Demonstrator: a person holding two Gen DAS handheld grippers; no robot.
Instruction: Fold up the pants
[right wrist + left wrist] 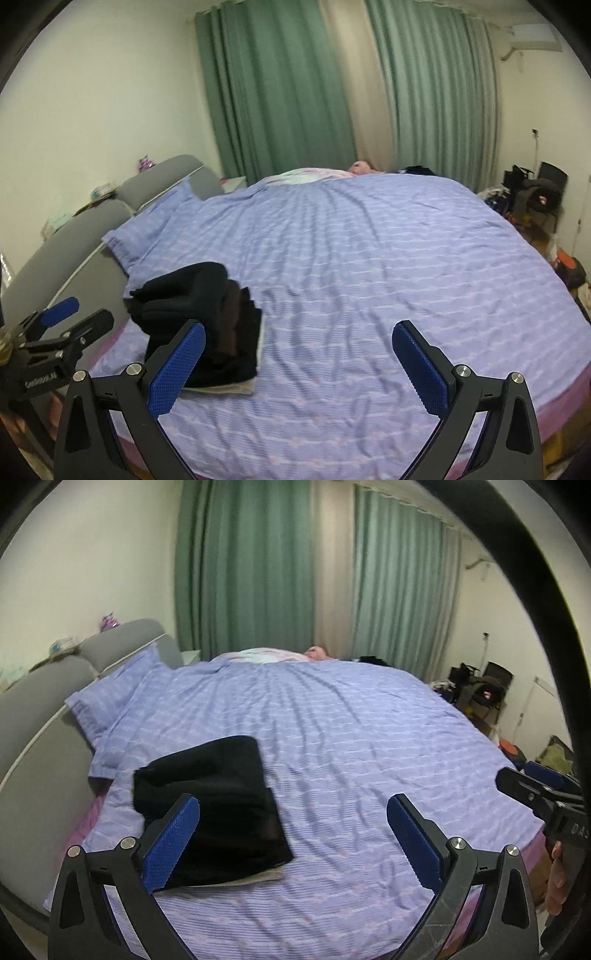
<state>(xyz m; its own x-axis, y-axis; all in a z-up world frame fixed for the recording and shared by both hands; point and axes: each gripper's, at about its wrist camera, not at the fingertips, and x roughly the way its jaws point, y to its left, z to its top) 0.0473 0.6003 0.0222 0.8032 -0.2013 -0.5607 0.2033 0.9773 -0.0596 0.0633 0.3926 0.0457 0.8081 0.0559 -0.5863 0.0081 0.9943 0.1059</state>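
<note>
Blue-padded and spread wide apart, my left gripper fills the bottom of its own view and holds nothing; my right gripper stands just as wide and just as bare at the bottom of the other. Behind my left finger in both views lies the folded pants, a black bundle stacked in layers on the lower left of the bed, near the edge closest to me. Its top fold is rounded and thick, and a pale sheet or liner peeks out beneath its near edge (I cannot tell what it is).

Under the pants stretches the bedspread, lilac with faint pale stripes, lightly creased across the middle of the frame. At the left a matching pillow leans against a grey padded headboard. Green curtains hang across the upper centre, with a beige strip between their panels, and cream walls lie either side. Dark chairs and clutter sit at the right edge.

From the right wrist, the pants show brownish layers on their right side, and my left gripper appears at the lower left, off the bed. The left wrist instead catches my right gripper at the far right, with my hand on its handle.
</note>
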